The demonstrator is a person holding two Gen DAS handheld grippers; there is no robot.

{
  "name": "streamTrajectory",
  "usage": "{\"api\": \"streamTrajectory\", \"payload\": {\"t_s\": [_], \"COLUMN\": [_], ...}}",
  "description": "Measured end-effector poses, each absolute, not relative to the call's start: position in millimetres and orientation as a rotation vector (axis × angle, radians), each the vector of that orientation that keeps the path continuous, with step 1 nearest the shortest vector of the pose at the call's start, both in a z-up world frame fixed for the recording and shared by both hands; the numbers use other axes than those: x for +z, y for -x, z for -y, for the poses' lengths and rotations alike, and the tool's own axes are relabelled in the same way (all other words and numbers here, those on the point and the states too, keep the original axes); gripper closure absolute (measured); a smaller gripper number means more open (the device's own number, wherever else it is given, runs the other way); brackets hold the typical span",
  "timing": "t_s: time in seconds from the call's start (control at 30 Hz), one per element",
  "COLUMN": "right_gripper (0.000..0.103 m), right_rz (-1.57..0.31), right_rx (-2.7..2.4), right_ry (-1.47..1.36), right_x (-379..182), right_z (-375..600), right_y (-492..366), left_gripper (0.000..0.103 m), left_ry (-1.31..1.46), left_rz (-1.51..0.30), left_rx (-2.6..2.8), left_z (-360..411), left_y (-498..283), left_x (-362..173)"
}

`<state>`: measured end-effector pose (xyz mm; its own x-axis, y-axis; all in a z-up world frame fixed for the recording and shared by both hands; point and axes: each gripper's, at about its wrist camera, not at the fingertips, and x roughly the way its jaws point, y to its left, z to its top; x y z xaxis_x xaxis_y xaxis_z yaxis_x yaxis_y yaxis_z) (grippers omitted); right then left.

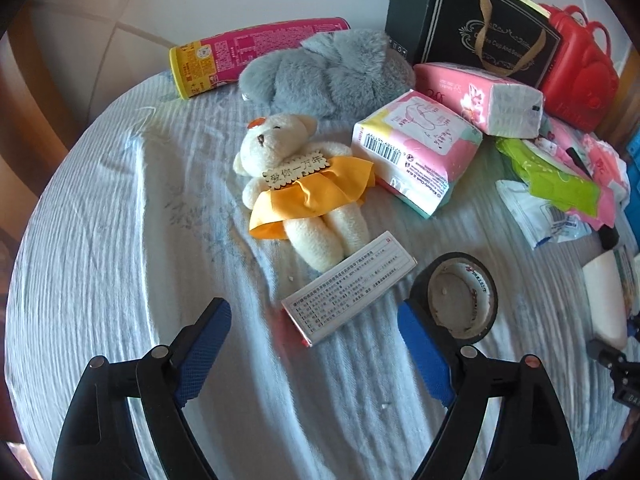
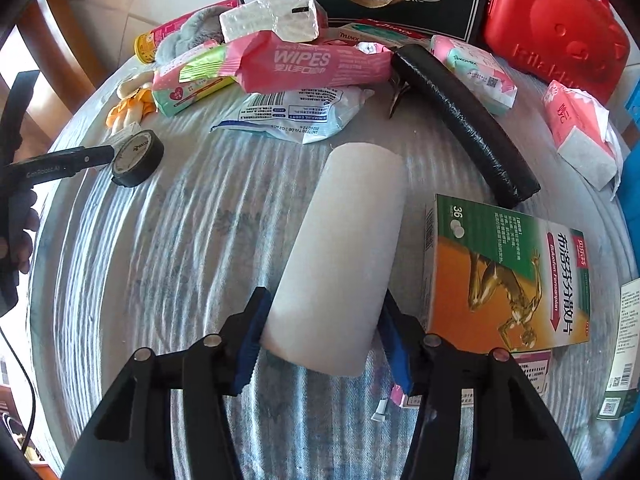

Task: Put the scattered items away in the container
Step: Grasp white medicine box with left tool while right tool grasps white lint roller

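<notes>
Crinkled blue-white cloth (cluttered) | L gripper agape, empty | R gripper clamps white roll

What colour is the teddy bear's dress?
The teddy bear wears an orange-yellow dress. The left wrist view shows it best.

A round table draped in a wrinkled pale blue cloth carried a cream teddy bear, a flat medicine box, a black tape roll, a white cylinder and an ibuprofen box.
</notes>
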<state>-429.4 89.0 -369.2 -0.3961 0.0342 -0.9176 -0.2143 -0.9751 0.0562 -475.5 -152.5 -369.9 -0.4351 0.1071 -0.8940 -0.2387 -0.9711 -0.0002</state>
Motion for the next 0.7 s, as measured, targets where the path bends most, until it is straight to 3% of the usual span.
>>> {"api": "streamTrajectory", "payload": {"t_s": [0.17,0.23,0.3,0.5,0.63,0.67,0.7], "right_gripper": [0.051,0.051,0.051,0.051,0.051,0.05,0.05], "right_rz": [-0.248,-0.246,-0.243,-0.236,-0.235,-0.235,-0.236], "right_rx": [2.498,2.5,2.502,2.501,2.501,2.501,2.501], "right_ry": [1.635,1.636,1.636,1.638,1.637,1.635,1.634], "right_x": [-368.6,-368.5,-368.6,-368.5,-368.3,-368.3,-368.4], "right_z": [-89.1,-89.0,-88.9,-87.3,-87.3,-87.3,-87.3], "right_y": [428.7,428.3,427.4,428.0,428.2,428.2,428.1], "left_gripper": [0.017,0.012,0.0,0.001,0.01,0.016,0.029], "left_ry": [1.531,1.521,1.532,1.55,1.489,1.489,1.483], "left_rz": [-0.354,-0.355,-0.362,-0.374,-0.442,-0.428,-0.406], "left_rx": [2.387,2.355,2.329,2.338,2.361,2.345,2.319], "left_z": [145.7,148.9,151.1,152.3,147.1,147.1,148.1], "left_y": [475.7,476.5,477.5,482.6,482.2,483.5,483.3], "left_x": [-379.0,-380.9,-385.2,-385.6,-383.5,-383.4,-382.9]}}
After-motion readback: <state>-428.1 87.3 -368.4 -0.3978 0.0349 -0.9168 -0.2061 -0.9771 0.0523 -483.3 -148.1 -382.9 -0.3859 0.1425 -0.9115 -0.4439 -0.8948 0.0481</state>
